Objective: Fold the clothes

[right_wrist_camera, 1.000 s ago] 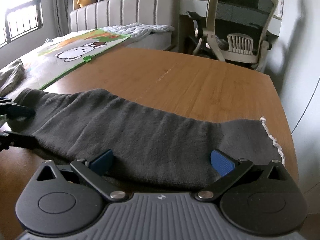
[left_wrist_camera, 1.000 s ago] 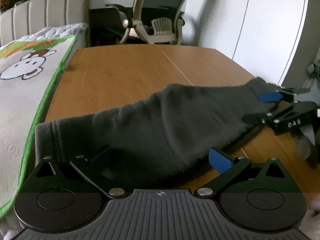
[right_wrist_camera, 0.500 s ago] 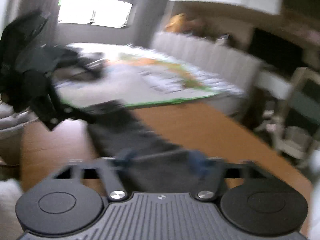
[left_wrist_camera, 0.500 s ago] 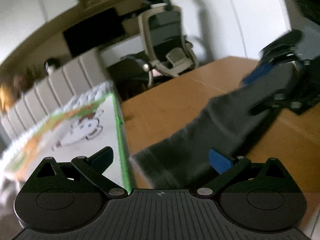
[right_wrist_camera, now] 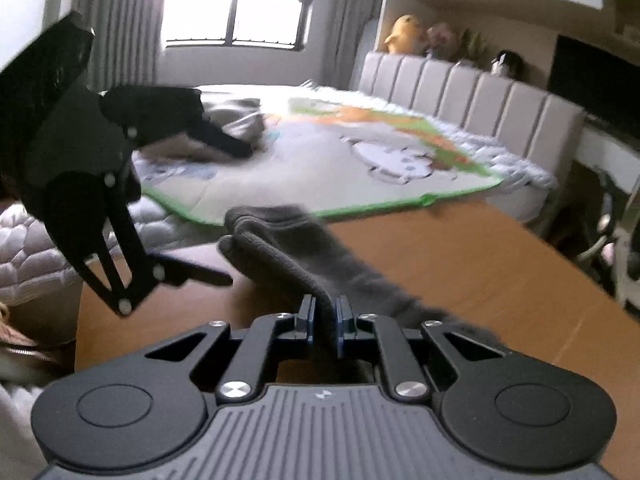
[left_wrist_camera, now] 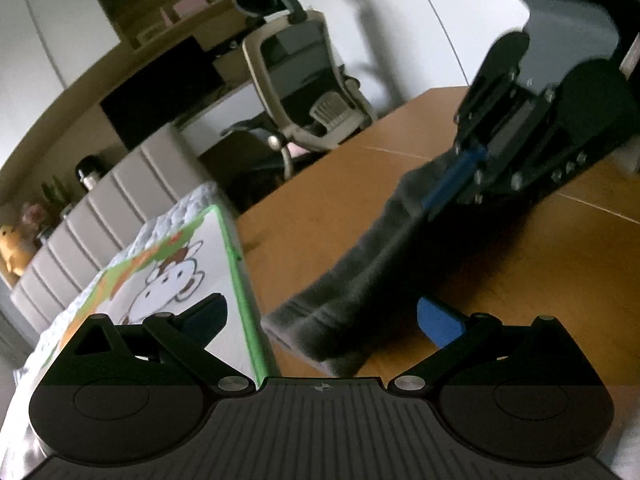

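A dark grey knit garment (left_wrist_camera: 360, 280) lies in a long band on the wooden table (left_wrist_camera: 320, 204). My right gripper (right_wrist_camera: 325, 320) is shut on one end of it and holds that end raised; it also shows in the left wrist view (left_wrist_camera: 452, 184). The garment (right_wrist_camera: 288, 256) stretches from those jaws toward the table's near-bed edge. My left gripper (left_wrist_camera: 320, 320) is open and empty, its jaws wide apart just above the garment's other end. In the right wrist view the left gripper (right_wrist_camera: 236, 216) hovers at the left, open beside the cloth.
A bed with a cartoon-print blanket (left_wrist_camera: 160, 280) runs along the table's left edge. An office chair (left_wrist_camera: 304, 80) stands behind the table's far end. A crumpled grey cloth (right_wrist_camera: 236, 120) lies on the bed. White cabinets line the back wall.
My right gripper has shut on the garment's end and lifted it, swinging round toward the bed. My left gripper has risen off the cloth and stayed open.
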Available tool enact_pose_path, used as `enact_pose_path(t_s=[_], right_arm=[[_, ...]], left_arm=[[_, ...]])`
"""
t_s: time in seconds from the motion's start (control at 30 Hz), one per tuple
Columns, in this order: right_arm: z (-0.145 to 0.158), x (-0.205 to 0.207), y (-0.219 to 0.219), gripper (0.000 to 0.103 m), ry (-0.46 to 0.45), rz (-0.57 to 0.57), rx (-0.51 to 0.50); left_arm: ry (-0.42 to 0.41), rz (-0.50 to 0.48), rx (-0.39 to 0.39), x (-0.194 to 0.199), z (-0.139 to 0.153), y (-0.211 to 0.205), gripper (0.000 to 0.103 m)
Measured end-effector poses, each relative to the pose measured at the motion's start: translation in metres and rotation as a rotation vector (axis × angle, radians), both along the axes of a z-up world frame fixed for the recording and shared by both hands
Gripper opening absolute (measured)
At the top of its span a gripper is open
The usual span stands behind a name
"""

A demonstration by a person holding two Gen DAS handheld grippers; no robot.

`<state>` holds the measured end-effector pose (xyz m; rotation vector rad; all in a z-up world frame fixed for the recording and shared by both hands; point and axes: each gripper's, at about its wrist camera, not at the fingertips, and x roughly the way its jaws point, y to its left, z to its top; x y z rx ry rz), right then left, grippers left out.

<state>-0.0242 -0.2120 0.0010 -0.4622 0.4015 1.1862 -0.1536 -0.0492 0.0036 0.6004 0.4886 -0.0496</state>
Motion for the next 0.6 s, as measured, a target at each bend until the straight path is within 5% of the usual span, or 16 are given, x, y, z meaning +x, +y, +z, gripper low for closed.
enact_pose_path(t_s=[0.1,0.3,0.47,0.57,0.6], right_arm=[[0.006,0.005,-0.015,0.006,0.015,-0.021,0.007],[0.005,0.009,-0.032,0.006,0.024,-0.069,0.007],[0.009,0.012,-0.04,0.006,0.034,-0.103,0.017],[0.011,0.016,-0.053,0.006,0.056,-0.121,0.035],[0.013,0.017,-0.059,0.006,0.066,-0.13,0.041]], left_arm=[[0.005,0.03,0.04,0.021,-0.009,-0.005,0.103],[0.04,-0.064,-0.062,0.027,-0.007,-0.003,0.101],[0.045,-0.038,-0.069,0.029,-0.002,0.002,0.098],[0.083,-0.016,-0.114,0.033,-0.003,0.008,0.06],[0.085,-0.013,-0.124,0.034,-0.002,0.009,0.055]])
